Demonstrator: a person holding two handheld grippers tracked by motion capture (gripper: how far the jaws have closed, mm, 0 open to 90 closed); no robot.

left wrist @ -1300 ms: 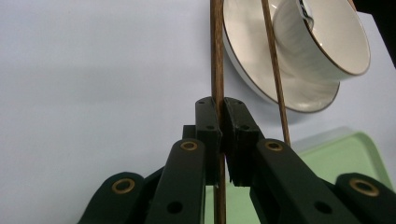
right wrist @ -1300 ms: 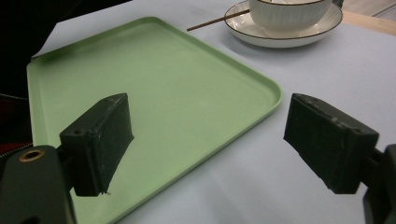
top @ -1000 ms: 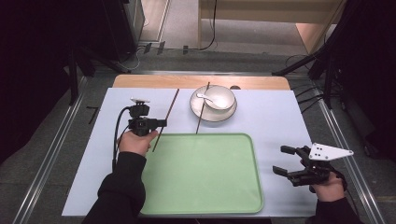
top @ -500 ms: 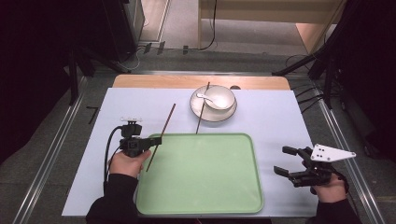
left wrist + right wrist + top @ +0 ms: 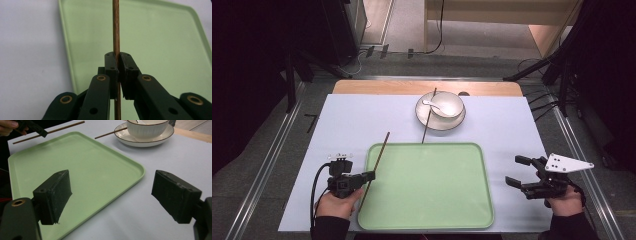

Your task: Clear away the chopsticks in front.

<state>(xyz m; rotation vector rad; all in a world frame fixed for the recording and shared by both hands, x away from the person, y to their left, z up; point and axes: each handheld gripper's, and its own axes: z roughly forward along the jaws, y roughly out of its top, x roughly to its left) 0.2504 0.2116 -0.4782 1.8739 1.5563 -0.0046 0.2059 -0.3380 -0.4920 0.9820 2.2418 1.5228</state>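
Item: chopstick [image 5: 375,167], clamped in left gripper [image 5: 368,176], carried from beside bowl [image 5: 445,105] to tray [image 5: 432,220] edge (placement likely next); right gripper [image 5: 518,172] gaped empty.

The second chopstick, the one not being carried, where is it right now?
In the high view the loose chopstick leans on the near-left rim of the plate under the white bowl, its lower tip reaching the green tray's far edge.

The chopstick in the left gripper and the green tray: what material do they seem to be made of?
Chopstick: probably wood or bamboo, brown with fine lengthwise grain, matte. Tray: likely plastic, uniform pale green, smooth with a soft sheen and rounded moulded rim.
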